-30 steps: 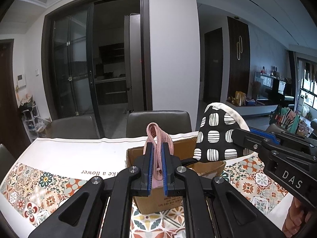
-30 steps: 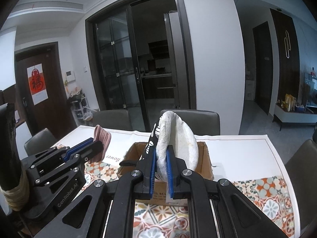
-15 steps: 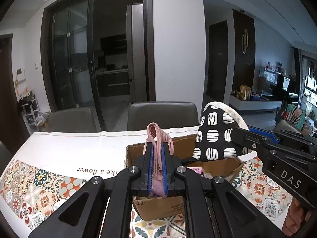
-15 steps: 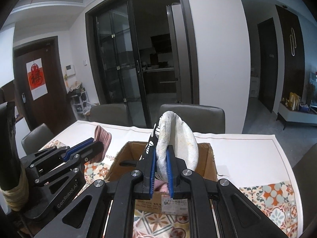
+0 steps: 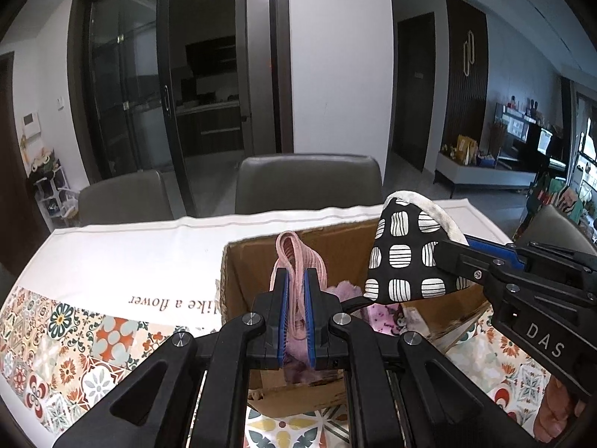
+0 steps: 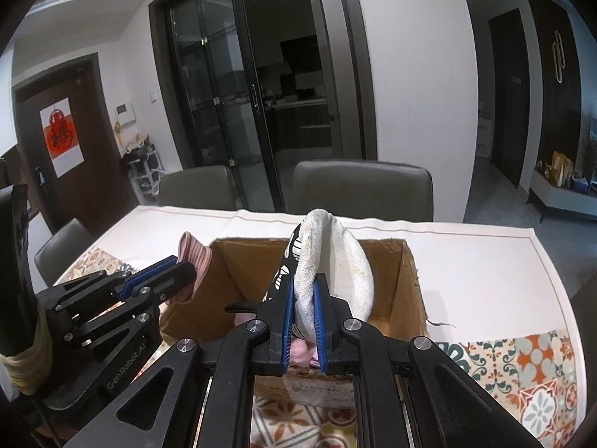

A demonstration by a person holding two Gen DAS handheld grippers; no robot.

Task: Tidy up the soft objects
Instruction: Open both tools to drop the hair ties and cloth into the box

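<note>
My left gripper (image 5: pixel 296 280) is shut on a pink ribbed cloth (image 5: pixel 298 257) and holds it over the near left part of an open cardboard box (image 5: pixel 238 291). It also shows in the right wrist view (image 6: pixel 186 272) with the pink cloth (image 6: pixel 192 257). My right gripper (image 6: pixel 303 291) is shut on a black-and-white patterned cloth with a cream lining (image 6: pixel 343 257), held above the box (image 6: pixel 406 272). That cloth shows in the left wrist view (image 5: pixel 406 257). Pink soft items (image 5: pixel 380 317) lie inside the box.
The box stands on a table with a white and patterned-tile cloth (image 5: pixel 112 261). Two grey chairs (image 5: pixel 309 183) stand at the far side. Glass sliding doors and a white pillar are behind them.
Both grippers have moved forward and lowered over the box with their cloths; the box looks nearer and its inside shows more. Both stay shut.
</note>
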